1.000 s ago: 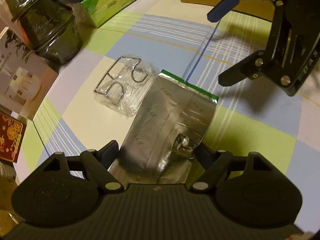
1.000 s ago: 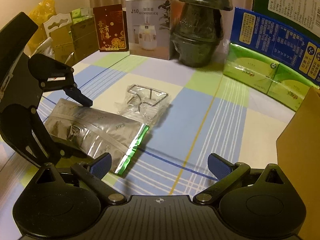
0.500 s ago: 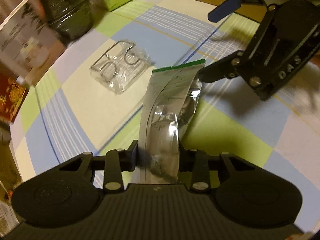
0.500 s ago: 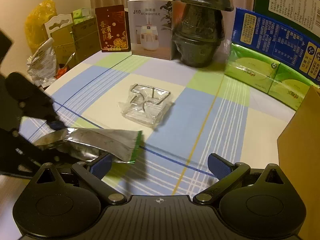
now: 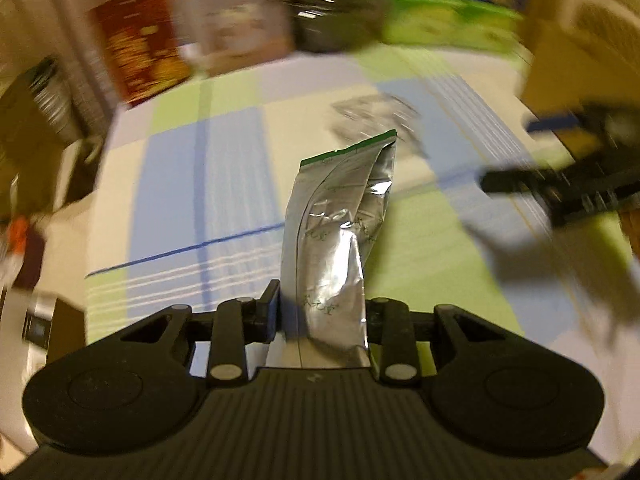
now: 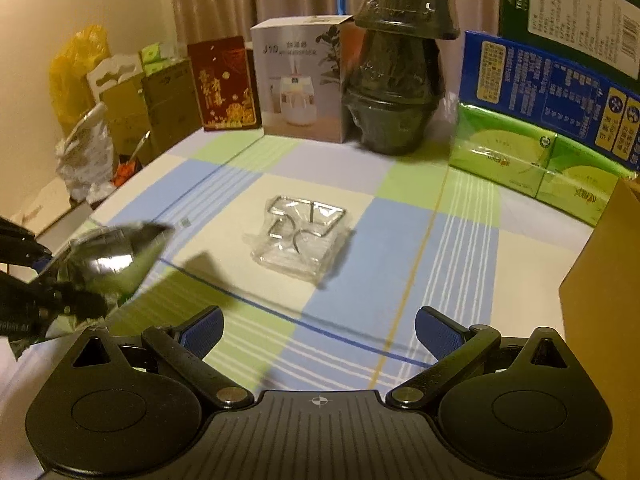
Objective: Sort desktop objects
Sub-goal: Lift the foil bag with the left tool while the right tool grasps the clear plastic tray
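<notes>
My left gripper (image 5: 320,312) is shut on a silver foil pouch (image 5: 340,232) with a green top edge and holds it above the checked tablecloth. The pouch also shows at the left of the right wrist view (image 6: 108,256), held by the left gripper (image 6: 48,300). A metal wire puzzle in a clear plastic bag (image 6: 302,236) lies on the cloth in the middle; it is blurred in the left wrist view (image 5: 372,116). My right gripper (image 6: 320,328) is open and empty, short of the bagged puzzle. It shows at the right of the left wrist view (image 5: 560,184).
At the back stand a red card (image 6: 226,84), a white humidifier box (image 6: 304,80), stacked dark wrapped bowls (image 6: 396,80), and green tissue packs (image 6: 532,160) under a blue box. A brown cardboard box (image 6: 604,280) is at the right. Bags and boxes sit beyond the table's left edge.
My left gripper closed on the foil pouch, lifted it off the cloth and swung left, blurring its view. The right gripper stayed open and almost still.
</notes>
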Available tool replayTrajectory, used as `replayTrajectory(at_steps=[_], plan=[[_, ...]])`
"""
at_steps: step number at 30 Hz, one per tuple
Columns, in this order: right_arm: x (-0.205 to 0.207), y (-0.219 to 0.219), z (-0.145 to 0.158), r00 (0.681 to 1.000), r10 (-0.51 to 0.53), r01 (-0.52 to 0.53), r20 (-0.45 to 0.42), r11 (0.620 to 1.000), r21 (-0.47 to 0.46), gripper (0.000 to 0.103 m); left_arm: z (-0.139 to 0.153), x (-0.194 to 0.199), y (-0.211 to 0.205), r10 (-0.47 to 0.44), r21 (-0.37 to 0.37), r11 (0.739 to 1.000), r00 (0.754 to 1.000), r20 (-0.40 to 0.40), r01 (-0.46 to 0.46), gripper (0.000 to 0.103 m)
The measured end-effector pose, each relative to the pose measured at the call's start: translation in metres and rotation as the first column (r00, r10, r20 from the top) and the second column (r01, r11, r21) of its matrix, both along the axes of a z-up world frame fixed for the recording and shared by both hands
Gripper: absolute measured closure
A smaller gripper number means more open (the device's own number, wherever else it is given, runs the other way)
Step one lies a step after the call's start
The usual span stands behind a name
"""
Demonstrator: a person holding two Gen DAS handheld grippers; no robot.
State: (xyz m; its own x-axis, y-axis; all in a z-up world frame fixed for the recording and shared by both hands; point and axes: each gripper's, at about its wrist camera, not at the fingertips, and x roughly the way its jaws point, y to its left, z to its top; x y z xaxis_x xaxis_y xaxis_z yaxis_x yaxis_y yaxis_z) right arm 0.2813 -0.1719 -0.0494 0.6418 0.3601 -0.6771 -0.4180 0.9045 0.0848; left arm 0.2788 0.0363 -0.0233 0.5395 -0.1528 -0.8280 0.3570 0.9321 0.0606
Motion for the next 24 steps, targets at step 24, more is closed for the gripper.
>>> replayTrajectory(at_steps=[24], plan=[[0.092, 0.072, -0.043, 0.989, -0.146, 0.146, 0.034, 0.989, 0.003, 0.003, -0.011, 0.052, 0.013, 0.27, -0.107, 0.959, 0.96, 0.069, -0.262, 0.076]])
